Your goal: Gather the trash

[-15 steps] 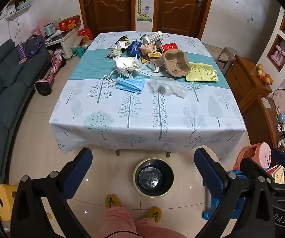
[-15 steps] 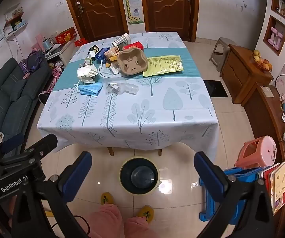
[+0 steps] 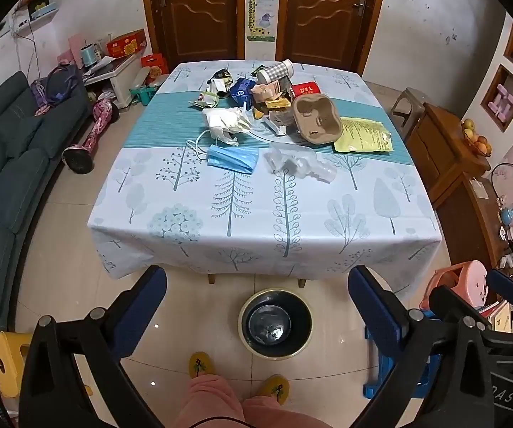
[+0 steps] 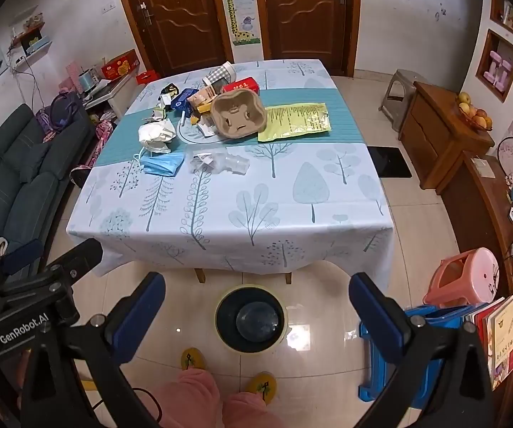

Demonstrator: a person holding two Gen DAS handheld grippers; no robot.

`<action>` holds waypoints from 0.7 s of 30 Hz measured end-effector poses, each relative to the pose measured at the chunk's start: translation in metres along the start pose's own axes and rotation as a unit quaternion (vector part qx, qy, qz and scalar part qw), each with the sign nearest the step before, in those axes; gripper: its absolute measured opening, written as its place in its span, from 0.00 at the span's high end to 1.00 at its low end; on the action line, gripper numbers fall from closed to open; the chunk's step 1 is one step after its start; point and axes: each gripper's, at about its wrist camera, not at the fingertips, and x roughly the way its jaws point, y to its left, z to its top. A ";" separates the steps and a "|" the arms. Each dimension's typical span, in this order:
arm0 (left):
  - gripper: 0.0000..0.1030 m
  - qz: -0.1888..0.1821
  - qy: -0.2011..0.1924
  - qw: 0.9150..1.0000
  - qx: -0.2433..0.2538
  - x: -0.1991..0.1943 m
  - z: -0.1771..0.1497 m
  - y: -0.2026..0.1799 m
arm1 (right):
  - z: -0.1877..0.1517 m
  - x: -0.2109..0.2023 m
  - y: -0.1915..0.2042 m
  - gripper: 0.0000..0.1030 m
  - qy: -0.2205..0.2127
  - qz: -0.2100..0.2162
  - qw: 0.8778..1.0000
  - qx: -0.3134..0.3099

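Moulded pulp cup tray [image 3: 316, 118] beside crinkled clear plastic [image 3: 297, 161] (glossy yellow pouch [image 3: 363, 135] behind)

hidden: worktop legs [image 3: 213, 278] mostly under the cloth | cut off: person's legs [image 3: 220, 403] at bottom edge | unreadable: print on yellow packet [image 4: 297, 119]

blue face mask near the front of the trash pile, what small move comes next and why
Probably reach the left hand-held gripper forward to the blue face mask: both grippers are open and empty, and the mask lies nearest, apart from the pile, with the bin below.
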 end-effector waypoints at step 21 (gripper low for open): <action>0.03 -0.001 0.001 1.000 -0.003 0.002 0.004 0.000 | 0.003 0.003 0.001 0.00 0.001 0.000 1.000 0.000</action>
